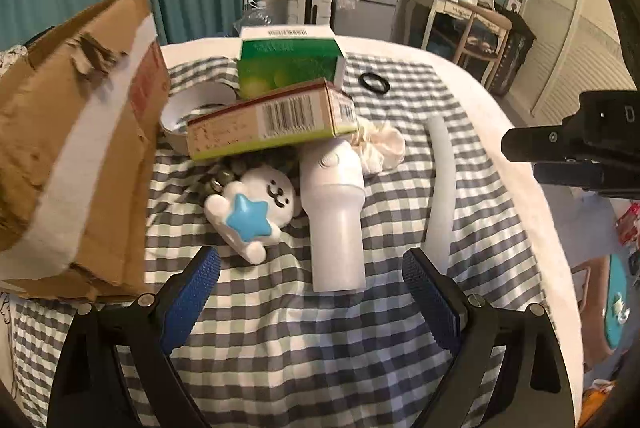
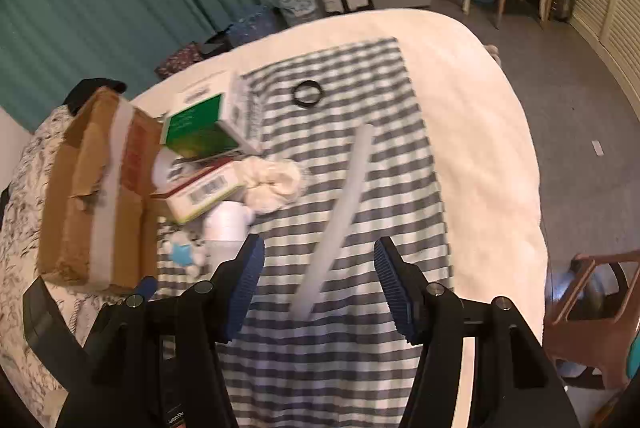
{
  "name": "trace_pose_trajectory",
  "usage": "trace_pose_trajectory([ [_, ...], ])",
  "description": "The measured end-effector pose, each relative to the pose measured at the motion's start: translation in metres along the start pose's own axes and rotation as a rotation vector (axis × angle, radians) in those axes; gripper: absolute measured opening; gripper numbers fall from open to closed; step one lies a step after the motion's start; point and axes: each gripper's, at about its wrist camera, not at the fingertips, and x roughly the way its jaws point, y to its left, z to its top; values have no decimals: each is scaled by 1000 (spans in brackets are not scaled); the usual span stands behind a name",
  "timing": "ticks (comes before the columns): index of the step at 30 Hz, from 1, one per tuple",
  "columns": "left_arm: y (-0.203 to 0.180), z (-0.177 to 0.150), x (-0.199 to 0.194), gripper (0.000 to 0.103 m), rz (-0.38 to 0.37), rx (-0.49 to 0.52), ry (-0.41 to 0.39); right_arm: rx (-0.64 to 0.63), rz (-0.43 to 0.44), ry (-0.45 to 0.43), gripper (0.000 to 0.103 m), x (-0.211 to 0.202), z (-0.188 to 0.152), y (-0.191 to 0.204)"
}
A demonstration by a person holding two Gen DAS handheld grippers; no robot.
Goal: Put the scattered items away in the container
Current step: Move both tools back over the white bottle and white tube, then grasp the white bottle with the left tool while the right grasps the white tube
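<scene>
The left gripper [image 1: 311,270] is hanging wide open over the white bottle [image 1: 334,212] at frame centre. The right gripper [image 2: 318,268], also open and empty, is facing the tube [image 2: 340,216]. Better to grip the bottle's narrow part squarely before carrying it to the cardboard box [image 1: 76,132] at left.

The left gripper [image 1: 311,282] had black angular arms with blue, finely ribbed pads [image 1: 192,302] inside each finger. Silver round screws sat behind the pads. The right gripper [image 2: 319,278] looked the same: black frame, blue ribbed pads [image 2: 394,294], silver screws, and faint white lettering low on its left arm.
</scene>
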Motion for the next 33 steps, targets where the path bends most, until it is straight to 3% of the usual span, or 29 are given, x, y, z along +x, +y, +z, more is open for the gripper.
trace_pose_trajectory([
  [10,2,-2,29,95,-4,-66,34,19,-5,44,57,14,0,-3],
  [13,0,-4,32,95,17,-32,25,16,-8,44,57,15,0,0],
  [17,1,-6,35,86,77,13,42,6,-34,58,57,23,-1,4],
  [22,31,1,46,80,101,-74,84,-14,-68,89,57,37,-5,7],
  [26,33,0,44,76,114,-76,95,-15,-83,92,57,43,-5,7],
  [33,12,-1,36,76,37,-46,108,-23,-79,93,57,57,-2,10],
])
